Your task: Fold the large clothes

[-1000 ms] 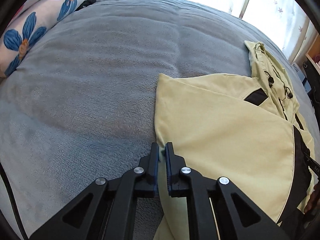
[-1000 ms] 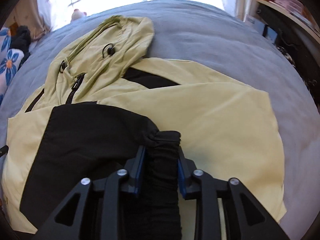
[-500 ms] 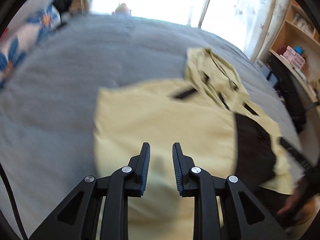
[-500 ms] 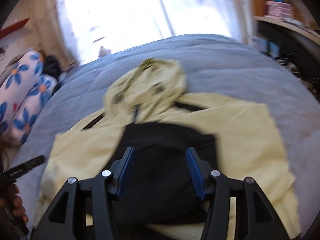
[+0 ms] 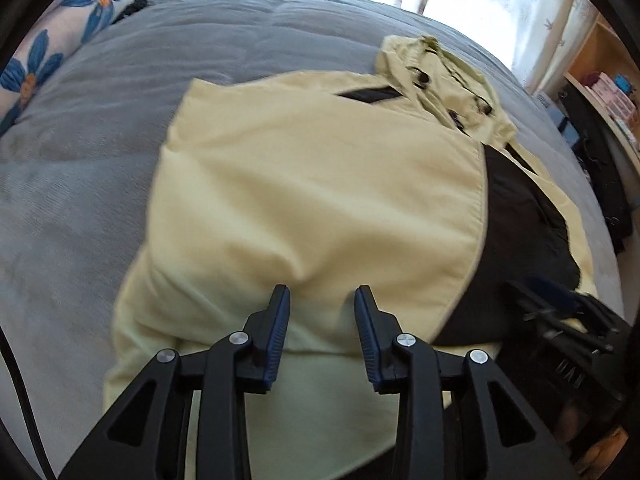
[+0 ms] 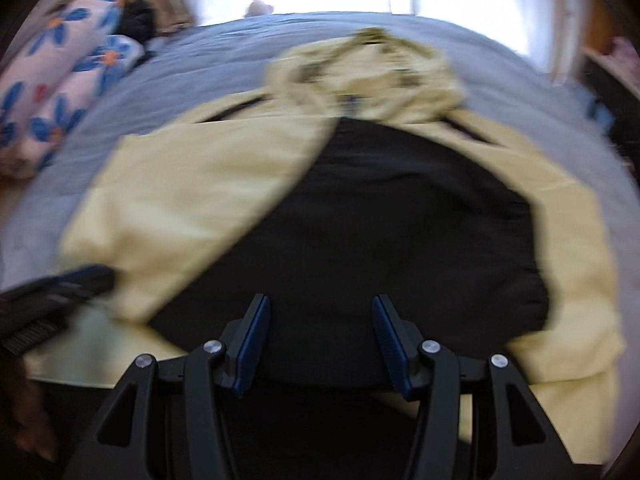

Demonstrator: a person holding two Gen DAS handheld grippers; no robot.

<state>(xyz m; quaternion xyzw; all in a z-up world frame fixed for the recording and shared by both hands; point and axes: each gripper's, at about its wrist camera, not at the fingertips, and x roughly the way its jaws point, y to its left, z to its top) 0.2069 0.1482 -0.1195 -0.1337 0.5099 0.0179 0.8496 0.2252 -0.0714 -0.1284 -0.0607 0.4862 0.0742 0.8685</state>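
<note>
In the left wrist view, the left hand-held gripper hovers with its jaws apart and nothing between them, low over the near edge of the yellow jacket. The jacket lies spread on the grey bed, its left sleeve folded in across the body, its hood pointing toward the window and a black sleeve folded across it on the right. The right hand-held gripper shows at the far right edge, near the jacket's hem.

In the right wrist view, which is blurred, the right hand-held gripper is likewise parted and empty, poised above the black sleeve at the middle of the jacket. Flowered pillows sit at the bed's far left.

Both sleeves appear folded in, so the step in hand is probably taking the hem to fold the body up toward the hood. To do it well, each hand-held gripper should pinch the hem at matching spots near the two bottom corners, catching all layers, then lift evenly so the folded sleeves do not slide out.
</note>
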